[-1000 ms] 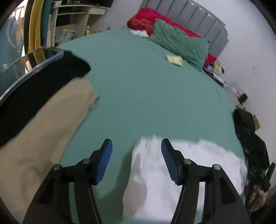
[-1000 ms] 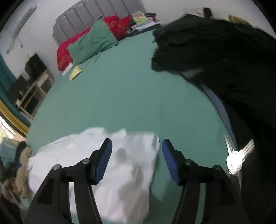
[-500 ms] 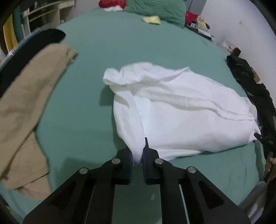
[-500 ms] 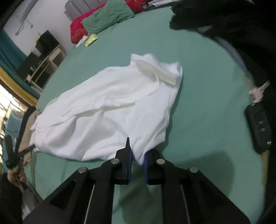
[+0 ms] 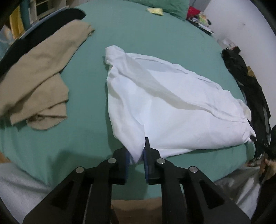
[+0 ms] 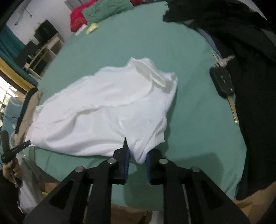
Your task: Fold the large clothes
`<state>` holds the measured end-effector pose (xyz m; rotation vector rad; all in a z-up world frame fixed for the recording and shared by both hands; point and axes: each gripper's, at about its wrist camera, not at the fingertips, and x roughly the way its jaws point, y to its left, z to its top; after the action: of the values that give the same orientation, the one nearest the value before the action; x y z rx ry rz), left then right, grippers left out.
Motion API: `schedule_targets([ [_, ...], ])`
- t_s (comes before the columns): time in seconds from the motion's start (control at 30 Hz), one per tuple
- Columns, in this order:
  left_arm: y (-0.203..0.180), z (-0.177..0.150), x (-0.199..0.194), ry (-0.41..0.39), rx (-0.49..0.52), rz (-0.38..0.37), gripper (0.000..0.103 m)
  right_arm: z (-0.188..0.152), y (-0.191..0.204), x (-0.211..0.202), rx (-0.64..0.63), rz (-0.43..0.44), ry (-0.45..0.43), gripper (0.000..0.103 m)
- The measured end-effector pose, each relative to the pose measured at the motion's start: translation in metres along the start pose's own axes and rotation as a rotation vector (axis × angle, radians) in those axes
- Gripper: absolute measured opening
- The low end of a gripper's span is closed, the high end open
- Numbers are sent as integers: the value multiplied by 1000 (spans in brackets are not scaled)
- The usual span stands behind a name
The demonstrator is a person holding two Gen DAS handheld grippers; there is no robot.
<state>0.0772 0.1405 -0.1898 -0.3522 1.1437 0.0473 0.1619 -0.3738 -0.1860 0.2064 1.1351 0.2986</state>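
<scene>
Nearest the cameras, the left gripper (image 5: pixel 136 159) is found closed on a bunched corner of the white garment (image 5: pixel 165 110), and the right gripper (image 6: pixel 137 159) is found closed on a second bunched corner (image 6: pixel 140 155) of the same garment; cloth is seen pinched between the blue pads of each. Both held corners lie at the near edge of the green bed (image 5: pixel 82 120), and from each gripper the garment runs forward and away, spread in loose wrinkles over the sheet. Its long axis is judged to lie crosswise, from one gripper to the other, so neither arm is nearer than the other; the coming move is judged to turn on both corners being carried forward together over the far edge. The far end, where a collar-like fold (image 6: pixel 155 77) is noted, lies toward the pillows. One white garment is counted. To the left, one tan garment (image 5: pixel 39 75) lies apart from it, with dark cloth (image 5: pixel 43 27) beyond. To the right, a heap of black clothing (image 6: pixel 241 51) is noted, with one car key (image 6: pixel 222 82) and a small bunch of keys (image 6: pixel 222 61) just beside it. Furthest off, one green pillow (image 6: pixel 107 10), one red pillow (image 6: pixel 77 17) and one small yellow item (image 5: pixel 155 11) are recorded.
</scene>
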Motion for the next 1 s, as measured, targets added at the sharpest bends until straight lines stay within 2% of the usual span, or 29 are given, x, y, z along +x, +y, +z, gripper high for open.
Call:
schedule_targets([
  [0.07,-2,4,-7,-30,-3,11,22,2,2,-4,1,-51,-6,31],
  [0.13,-12,11,-20,-90,25,15,27,3,8,-16,-19,-98,-55,34],
  [0.2,-25,19,-28,-132,63,0,33,7,18,-29,-43,-89,-124,35],
  [0.23,-34,25,-29,-138,84,-20,36,9,24,-33,-54,-73,-149,39],
  [0.27,-43,30,-27,-132,107,-45,37,12,31,-33,-62,-54,-159,45],
  [0.3,-50,36,-23,-125,128,-63,37,17,40,-29,-80,-26,-147,47],
  [0.37,-62,42,-14,-120,166,-84,37,23,55,-20,-117,15,-133,47],
  [0.43,-74,46,1,-78,191,-104,37,26,71,-2,-155,83,-100,49],
  [0.53,-79,48,35,19,180,-117,37,30,82,28,-172,103,-40,49],
  [0.6,-79,48,51,51,173,-111,37,32,85,43,-186,93,-17,49],
  [0.73,-77,53,54,23,172,-127,46,43,91,50,-228,83,-42,49],
  [1.0,-80,88,75,11,177,-124,47,88,87,77,-233,86,-35,50],
])
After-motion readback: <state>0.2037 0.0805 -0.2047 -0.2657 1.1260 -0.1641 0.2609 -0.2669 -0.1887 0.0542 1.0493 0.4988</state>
